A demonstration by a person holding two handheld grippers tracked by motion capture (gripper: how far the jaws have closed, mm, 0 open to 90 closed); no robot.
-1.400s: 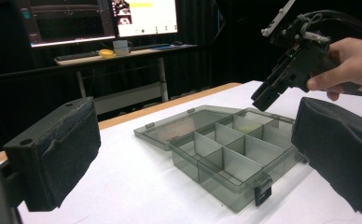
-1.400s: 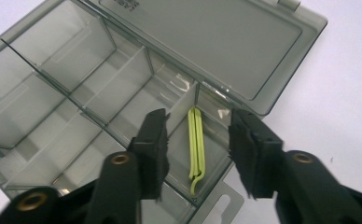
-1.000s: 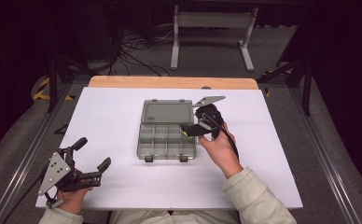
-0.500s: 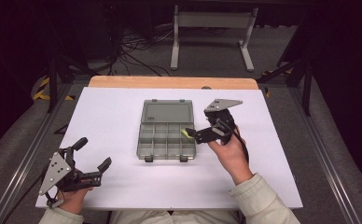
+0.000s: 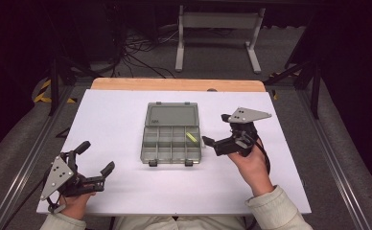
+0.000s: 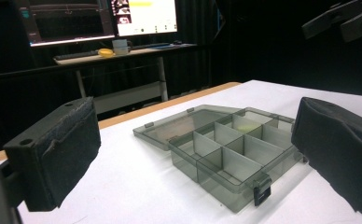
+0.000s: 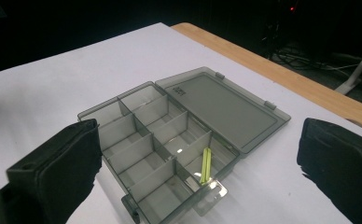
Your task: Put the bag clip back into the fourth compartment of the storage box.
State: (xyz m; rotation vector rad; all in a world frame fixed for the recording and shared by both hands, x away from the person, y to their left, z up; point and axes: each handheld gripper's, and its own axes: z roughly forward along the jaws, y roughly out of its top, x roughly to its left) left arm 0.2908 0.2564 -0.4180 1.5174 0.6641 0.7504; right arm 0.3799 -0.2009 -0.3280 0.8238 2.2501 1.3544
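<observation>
Grey compartment box (image 5: 171, 141) lying open mid-table (image 5: 126, 115), lid (image 5: 170, 115) flat on the far side. Thin yellow-green sticks (image 7: 205, 165) in the far-row cell at its right end; number hard to make out, apparently two. Right gripper (image 5: 215, 130) held just right of the box, jaws spread, empty. Left gripper (image 5: 96, 156) near the front-left corner, well apart from the box, jaws spread, empty. Jaw tips cut off in both gripper views.
</observation>
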